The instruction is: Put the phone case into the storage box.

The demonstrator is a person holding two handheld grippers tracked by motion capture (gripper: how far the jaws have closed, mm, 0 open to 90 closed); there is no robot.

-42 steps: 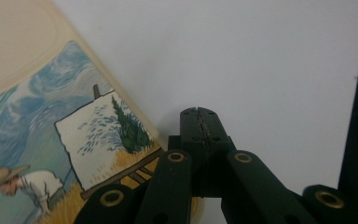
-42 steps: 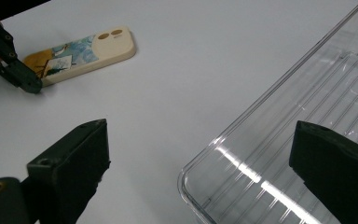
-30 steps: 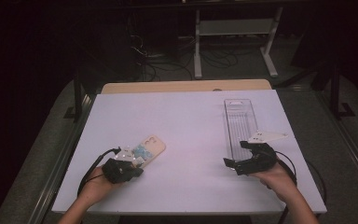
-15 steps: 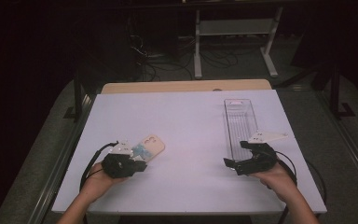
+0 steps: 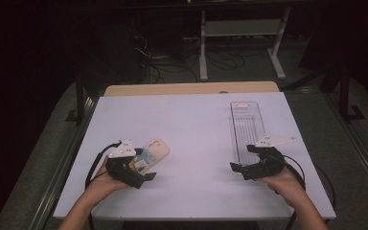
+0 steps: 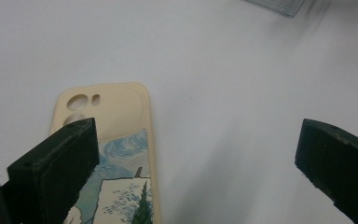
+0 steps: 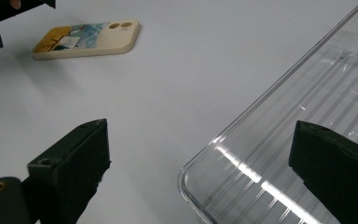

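Note:
A cream phone case with a blue and yellow painting printed on it lies flat on the white table, at the near left. My left gripper is at its near end; its jaws have just been opening and now stand wide. In the left gripper view the left jaw hangs over the case and the right jaw is over bare table. My right gripper is open at the near end of a clear plastic tray. In the right gripper view its jaws straddle the tray's corner.
The tray is long and narrow and runs away from me along the right side; nothing lies in it. A wooden strip edges the far side of the table. Cables trail from both grippers off the near edge. A dark floor with stands lies beyond.
The left gripper's jaws have spread from shut to wide, and the hand shifted slightly. The phone case stays flat on the table. The right hand has not moved.

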